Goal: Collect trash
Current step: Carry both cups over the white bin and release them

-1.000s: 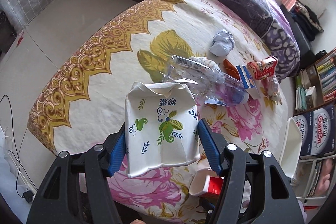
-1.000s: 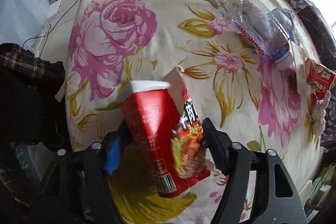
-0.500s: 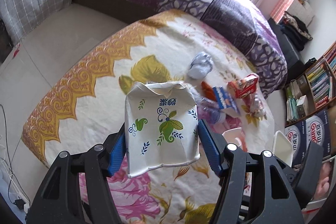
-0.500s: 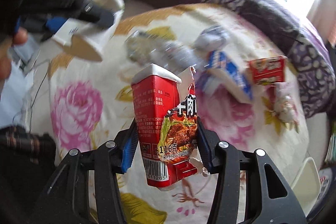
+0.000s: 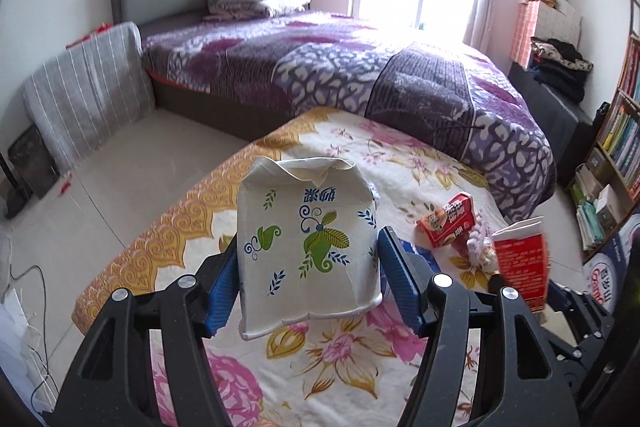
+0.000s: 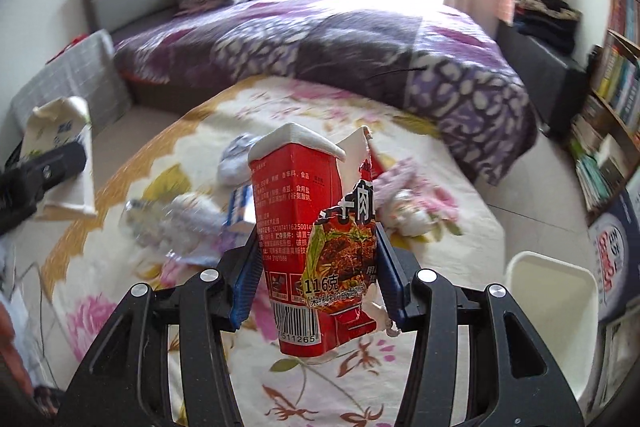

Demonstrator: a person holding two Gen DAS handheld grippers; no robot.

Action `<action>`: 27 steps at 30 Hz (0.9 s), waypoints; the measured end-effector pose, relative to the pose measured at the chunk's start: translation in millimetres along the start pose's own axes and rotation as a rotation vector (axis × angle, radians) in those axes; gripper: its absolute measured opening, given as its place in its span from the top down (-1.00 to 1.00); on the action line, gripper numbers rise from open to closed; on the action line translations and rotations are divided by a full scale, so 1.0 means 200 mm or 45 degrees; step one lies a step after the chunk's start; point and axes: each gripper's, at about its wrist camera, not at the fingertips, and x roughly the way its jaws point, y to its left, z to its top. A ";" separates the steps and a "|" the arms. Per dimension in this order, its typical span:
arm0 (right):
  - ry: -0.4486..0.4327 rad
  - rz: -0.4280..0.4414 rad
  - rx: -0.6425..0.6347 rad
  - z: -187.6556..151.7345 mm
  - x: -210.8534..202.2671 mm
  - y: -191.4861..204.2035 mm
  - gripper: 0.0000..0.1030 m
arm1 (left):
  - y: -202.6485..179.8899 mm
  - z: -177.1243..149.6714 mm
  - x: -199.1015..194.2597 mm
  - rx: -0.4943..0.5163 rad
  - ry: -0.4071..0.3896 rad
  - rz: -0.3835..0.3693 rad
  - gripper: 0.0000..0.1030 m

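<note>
My left gripper [image 5: 308,247] is shut on a crushed white paper cup [image 5: 304,239] with green leaves and blue print, held above the floral tablecloth [image 5: 340,355]. The right gripper [image 6: 316,243] is shut on a torn red noodle carton [image 6: 292,211], upright between its blue pads. That carton [image 5: 520,267] also shows at the right edge of the left wrist view. The paper cup [image 6: 60,163] appears far left in the right wrist view. On the table lie a red snack box [image 5: 448,221], a crumpled clear bottle [image 6: 168,223], a ball of white paper [image 6: 236,161] and a blue-and-white carton [image 6: 240,207].
A white bin [image 6: 548,311] stands on the floor just off the table's right side. A bed with a purple quilt [image 5: 360,67] lies beyond the table. Bookshelves [image 5: 616,155] line the right wall. Cables [image 5: 32,279] run over the floor at left.
Both grippers rose and tipped upward, so the bed and window came into view. The right gripper rolled, bringing the red carton upright. Both still hold their items.
</note>
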 end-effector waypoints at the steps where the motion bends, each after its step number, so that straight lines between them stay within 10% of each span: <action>1: -0.008 -0.013 0.021 0.00 -0.01 -0.02 0.05 | -0.03 0.00 0.00 0.019 -0.021 0.014 -0.25; 27: -0.040 -0.327 0.408 0.00 -0.14 -0.68 0.00 | -0.52 -0.07 0.04 0.144 -0.058 -0.090 -0.25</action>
